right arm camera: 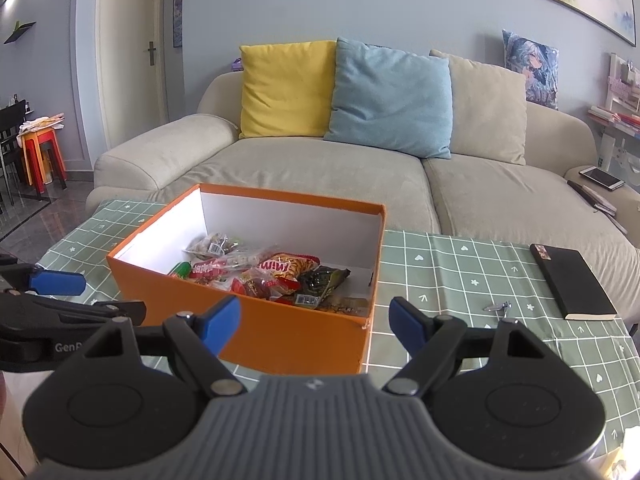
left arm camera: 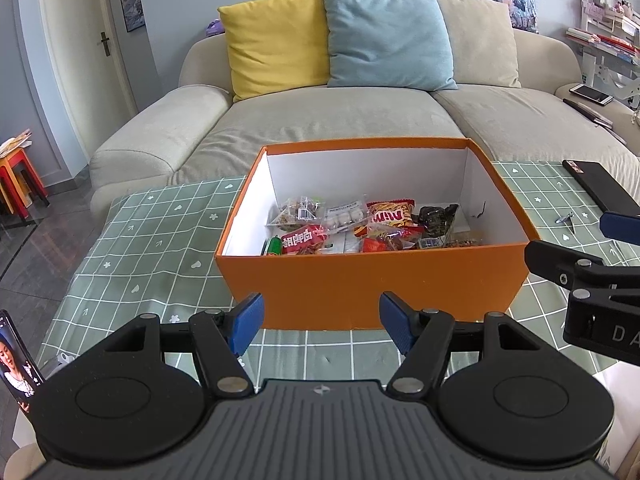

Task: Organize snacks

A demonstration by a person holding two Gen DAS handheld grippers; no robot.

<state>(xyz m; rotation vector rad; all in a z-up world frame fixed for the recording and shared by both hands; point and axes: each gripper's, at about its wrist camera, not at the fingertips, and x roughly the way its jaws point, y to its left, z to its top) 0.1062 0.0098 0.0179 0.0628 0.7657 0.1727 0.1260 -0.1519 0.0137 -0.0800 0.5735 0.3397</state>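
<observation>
An orange box (left arm camera: 372,280) with white inner walls stands on the green checked tablecloth (left arm camera: 152,240). Inside lie several snack packets, among them a red and yellow crisp bag (left arm camera: 390,214), a clear bag of nuts (left arm camera: 298,212) and a dark packet (left arm camera: 436,216). My left gripper (left arm camera: 322,326) is open just in front of the box's near wall, nothing between its blue pads. In the right wrist view the same box (right arm camera: 288,332) and its snacks (right arm camera: 280,272) sit ahead and left. My right gripper (right arm camera: 314,322) is open before the box's near right corner, holding nothing.
A black notebook (right arm camera: 572,284) and a small metal clip (right arm camera: 498,307) lie on the cloth right of the box. A beige sofa (left arm camera: 320,120) with yellow, blue and beige cushions runs behind the table. A phone (left arm camera: 18,360) with a lit screen stands at the near left.
</observation>
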